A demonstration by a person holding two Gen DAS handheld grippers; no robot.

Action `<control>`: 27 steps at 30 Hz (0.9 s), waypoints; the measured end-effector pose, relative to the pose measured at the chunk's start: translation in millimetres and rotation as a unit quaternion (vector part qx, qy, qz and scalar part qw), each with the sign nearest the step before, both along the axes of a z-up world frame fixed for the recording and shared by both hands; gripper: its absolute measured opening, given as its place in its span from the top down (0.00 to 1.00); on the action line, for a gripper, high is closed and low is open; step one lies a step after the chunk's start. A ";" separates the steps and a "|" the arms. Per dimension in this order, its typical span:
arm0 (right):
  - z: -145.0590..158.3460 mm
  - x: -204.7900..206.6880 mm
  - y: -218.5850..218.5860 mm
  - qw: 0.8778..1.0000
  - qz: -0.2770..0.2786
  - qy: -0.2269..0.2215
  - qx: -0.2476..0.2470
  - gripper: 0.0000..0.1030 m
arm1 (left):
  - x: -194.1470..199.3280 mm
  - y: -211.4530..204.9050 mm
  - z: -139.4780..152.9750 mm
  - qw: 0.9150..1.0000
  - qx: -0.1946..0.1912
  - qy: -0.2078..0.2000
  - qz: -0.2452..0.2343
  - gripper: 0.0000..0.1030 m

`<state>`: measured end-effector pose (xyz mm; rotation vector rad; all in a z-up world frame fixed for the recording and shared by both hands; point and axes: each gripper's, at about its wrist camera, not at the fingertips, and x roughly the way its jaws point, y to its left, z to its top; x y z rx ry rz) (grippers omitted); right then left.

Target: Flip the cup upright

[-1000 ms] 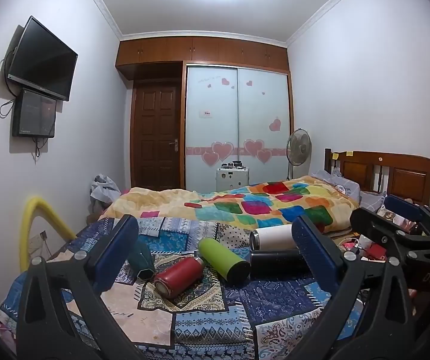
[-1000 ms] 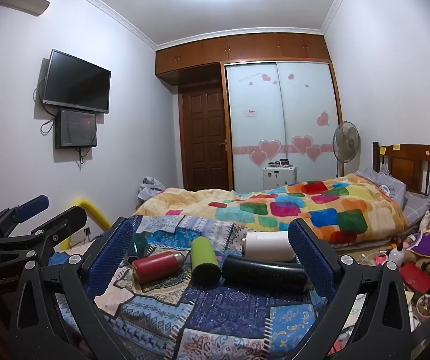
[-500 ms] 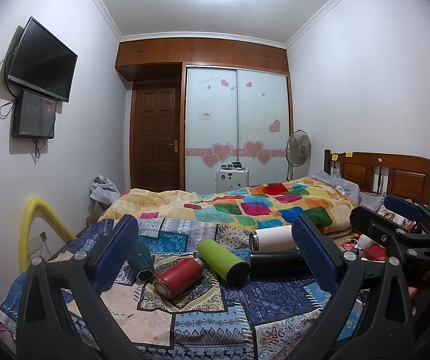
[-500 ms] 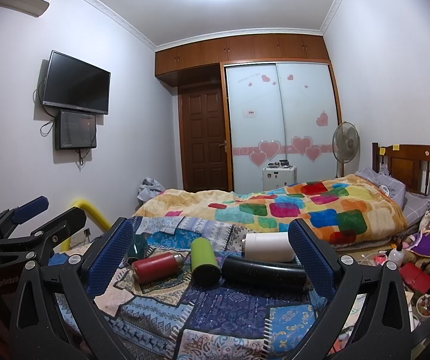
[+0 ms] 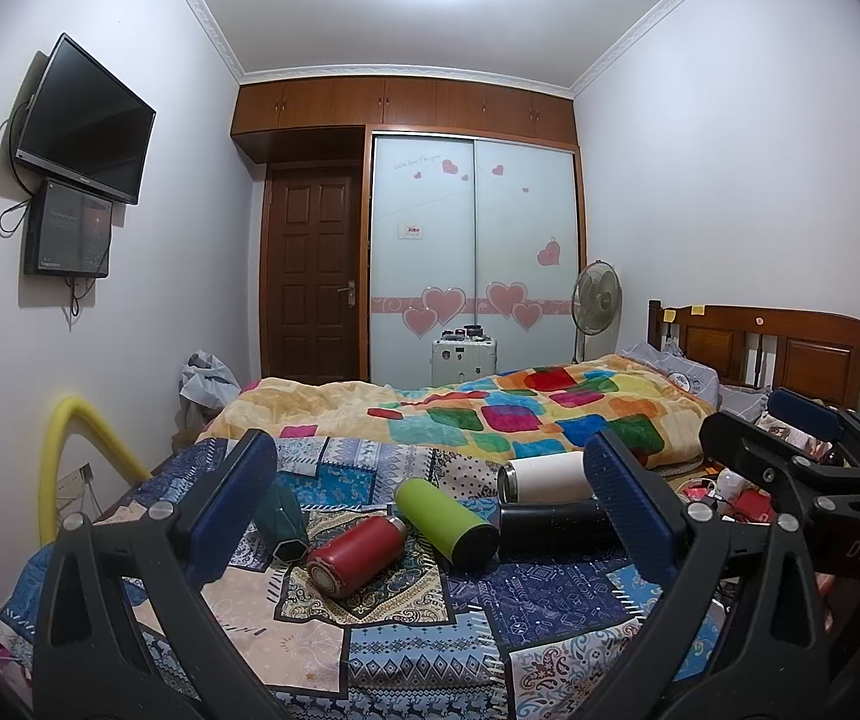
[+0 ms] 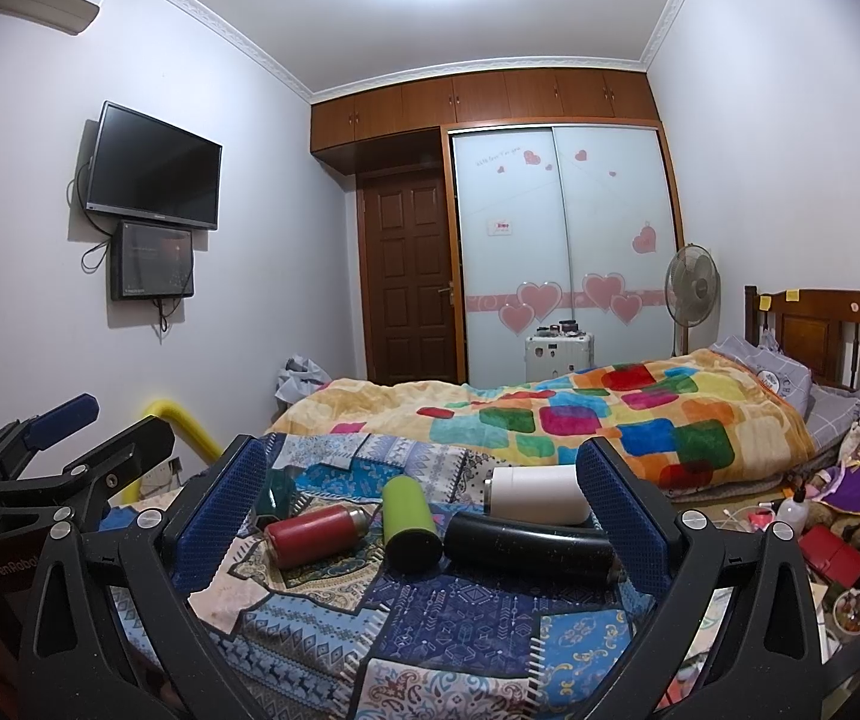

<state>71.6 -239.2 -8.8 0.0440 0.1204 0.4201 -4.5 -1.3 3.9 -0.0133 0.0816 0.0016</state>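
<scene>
1. The left gripper has its fingers spread wide, gripping nothing; the right gripper is likewise wide apart and bare.
2. Five cups lie on their sides on the patchwork cloth over the surface; none stands upright.
3. In the left wrist view the red cup lies at 6 o'clock of the group, its base toward the camera; the green cup is just beside it at 3 o'clock; the dark teal cup lies at 9 o'clock, partly behind the left finger.
4. The black cup lies at 3 o'clock of the green one; the white cup is just behind it, mouth facing 9 o'clock; whether anything is inside cannot be told.
</scene>
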 end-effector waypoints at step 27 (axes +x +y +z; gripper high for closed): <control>4.2 -3.3 3.6 1.000 0.004 -0.005 0.002 0.00 | -3.9 0.9 3.7 1.000 -0.002 -0.004 0.001 0.00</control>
